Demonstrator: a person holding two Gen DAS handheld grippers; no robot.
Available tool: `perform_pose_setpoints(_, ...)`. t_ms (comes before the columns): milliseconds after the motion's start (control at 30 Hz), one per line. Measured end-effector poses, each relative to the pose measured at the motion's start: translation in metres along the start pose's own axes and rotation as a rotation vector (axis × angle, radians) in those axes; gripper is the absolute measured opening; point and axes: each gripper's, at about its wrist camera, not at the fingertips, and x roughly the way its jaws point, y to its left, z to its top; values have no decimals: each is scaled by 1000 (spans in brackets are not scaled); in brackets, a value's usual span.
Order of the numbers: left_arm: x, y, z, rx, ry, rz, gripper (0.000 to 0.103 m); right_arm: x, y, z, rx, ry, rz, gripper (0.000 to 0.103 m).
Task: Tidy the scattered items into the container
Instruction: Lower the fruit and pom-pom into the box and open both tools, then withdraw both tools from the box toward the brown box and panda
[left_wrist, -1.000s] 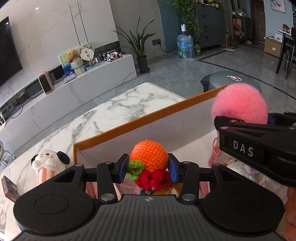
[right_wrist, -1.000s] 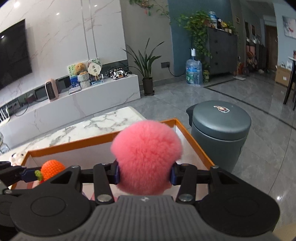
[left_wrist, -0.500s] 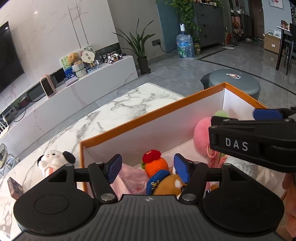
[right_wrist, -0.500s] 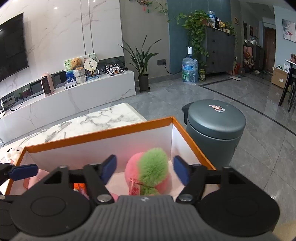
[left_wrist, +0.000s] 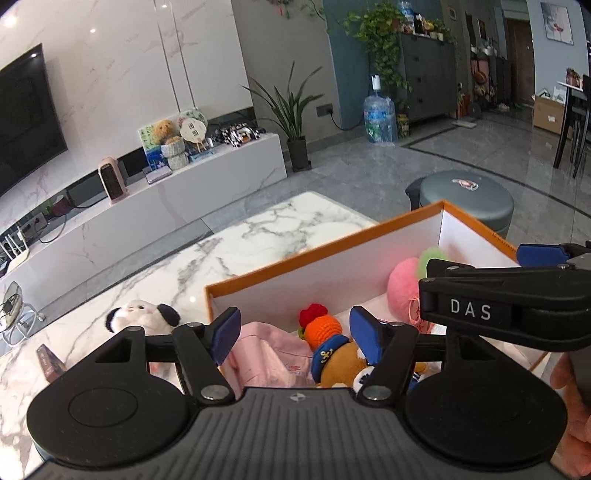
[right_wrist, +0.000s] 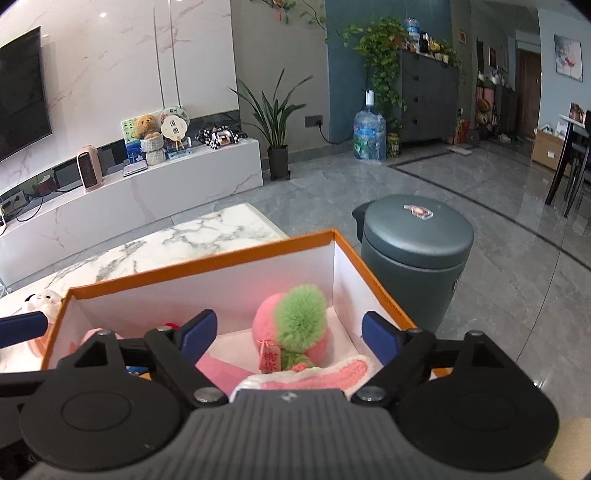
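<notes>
The orange-rimmed white box (left_wrist: 332, 247) (right_wrist: 203, 262) stands on the marble table. My left gripper (left_wrist: 295, 334) hangs over its left half, jaws opening and touching nothing. Below them the orange crochet toy (left_wrist: 325, 328) lies beside a brown bear with a blue hat (left_wrist: 340, 363) and pink cloth (left_wrist: 266, 350). My right gripper (right_wrist: 290, 334) is above the right half, jaws opening and gripping nothing. The pink and green plush peach (right_wrist: 295, 325) (left_wrist: 402, 284) rests in the box below. A panda plush (left_wrist: 140, 314) (right_wrist: 40, 299) lies on the table left of the box.
A small dark box (left_wrist: 50, 360) lies at the table's left edge. A grey lidded bin (right_wrist: 417, 236) (left_wrist: 465, 199) stands on the floor just right of the orange-rimmed box. A pink and white knitted piece (right_wrist: 314, 376) lies in the near right corner. Bare marble (left_wrist: 258, 236) stretches behind.
Both grippers opened. The orange crochet toy and the pink plush peach dropped out of them into the box. Both grippers have lifted and drawn back a little.
</notes>
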Motion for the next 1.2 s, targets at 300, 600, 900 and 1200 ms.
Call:
perform_pose_setpoints(300, -36, 9, -2, -29, -48, 6, 79, -41, 11, 3, -26, -58, -3, 90)
perform_pose_setpoints(600, -69, 14, -5, -42, -103, 13, 79, -81, 15, 4, -46, -117, -7, 91)
perform_pose_setpoints(900, -95, 25, -13, -60, -135, 41, 79, -110, 25, 1, -58, -160, 13, 93)
perform_pose_setpoints(1200, -117, 40, -26, -81, -150, 70, 79, -133, 43, -7, -78, -170, 45, 93)
